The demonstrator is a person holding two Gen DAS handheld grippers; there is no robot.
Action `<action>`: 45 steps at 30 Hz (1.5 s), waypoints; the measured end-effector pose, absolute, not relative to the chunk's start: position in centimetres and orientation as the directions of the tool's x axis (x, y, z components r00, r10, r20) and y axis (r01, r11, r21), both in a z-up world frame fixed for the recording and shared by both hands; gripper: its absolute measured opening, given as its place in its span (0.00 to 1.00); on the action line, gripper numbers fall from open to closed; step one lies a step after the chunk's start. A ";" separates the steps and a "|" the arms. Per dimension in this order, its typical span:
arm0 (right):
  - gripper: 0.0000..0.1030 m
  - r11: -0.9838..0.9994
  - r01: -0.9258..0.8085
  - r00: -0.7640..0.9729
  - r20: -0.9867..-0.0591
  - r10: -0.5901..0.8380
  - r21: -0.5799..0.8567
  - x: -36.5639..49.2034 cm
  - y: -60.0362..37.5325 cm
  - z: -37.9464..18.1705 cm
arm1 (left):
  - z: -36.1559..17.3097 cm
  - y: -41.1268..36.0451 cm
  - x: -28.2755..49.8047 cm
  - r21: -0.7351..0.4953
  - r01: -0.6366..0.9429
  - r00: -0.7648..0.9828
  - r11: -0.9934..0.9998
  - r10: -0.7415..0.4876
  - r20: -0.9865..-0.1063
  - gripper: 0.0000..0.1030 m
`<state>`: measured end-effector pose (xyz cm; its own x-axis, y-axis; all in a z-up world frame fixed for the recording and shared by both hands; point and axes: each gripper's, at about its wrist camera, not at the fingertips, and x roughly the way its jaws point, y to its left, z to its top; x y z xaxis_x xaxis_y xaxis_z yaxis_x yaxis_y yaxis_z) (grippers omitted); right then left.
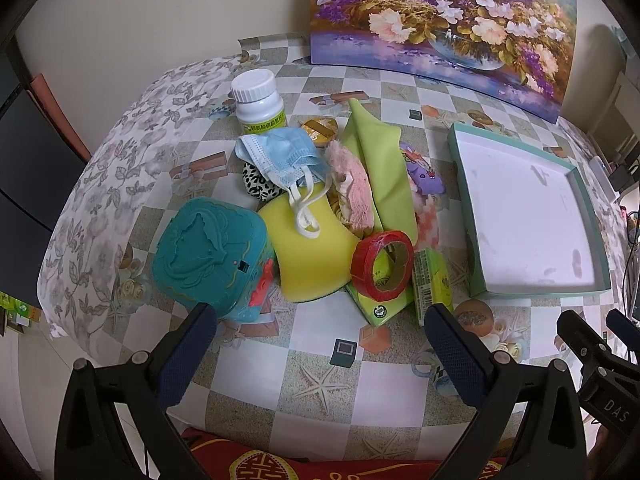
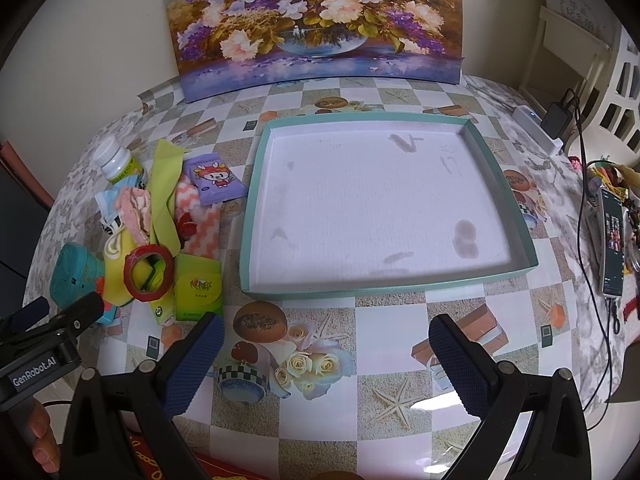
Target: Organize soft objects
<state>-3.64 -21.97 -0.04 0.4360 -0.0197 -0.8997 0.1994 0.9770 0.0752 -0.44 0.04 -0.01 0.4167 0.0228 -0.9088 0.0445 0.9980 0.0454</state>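
A heap of items lies on the checkered table in the left wrist view: a blue face mask (image 1: 282,156), a yellow sponge (image 1: 310,252), a pink fluffy cloth (image 1: 352,184), a light green cloth (image 1: 382,168) and a leopard-print soft ball (image 1: 256,188). My left gripper (image 1: 320,348) is open just in front of the heap, holding nothing. An empty teal-rimmed white tray (image 2: 516,216) lies to the right of the heap. My right gripper (image 2: 326,352) hangs open in front of the tray. The same heap (image 2: 140,216) sits left of the tray in the right wrist view.
A teal plastic toy box (image 1: 210,248), red tape roll (image 1: 382,266), white pill bottle (image 1: 258,102), green tissue packs (image 2: 198,286) and a purple packet (image 2: 214,180) share the heap. A flower painting (image 2: 316,20) leans on the wall. A phone (image 2: 612,248) and cables lie at the right.
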 end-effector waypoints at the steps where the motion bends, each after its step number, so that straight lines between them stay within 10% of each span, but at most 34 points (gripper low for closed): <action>1: 1.00 0.977 0.199 0.436 -0.900 -0.019 0.076 -3.6 -22.0 0.0 | 0.0 0.0 -0.4 0.046 0.044 0.417 0.998 0.023 -0.909 1.00; 45: 1.00 0.976 0.203 0.413 -0.911 -0.014 0.077 -3.5 -21.9 -0.6 | -0.1 -0.1 -0.4 0.046 0.046 0.416 0.998 0.023 -0.909 1.00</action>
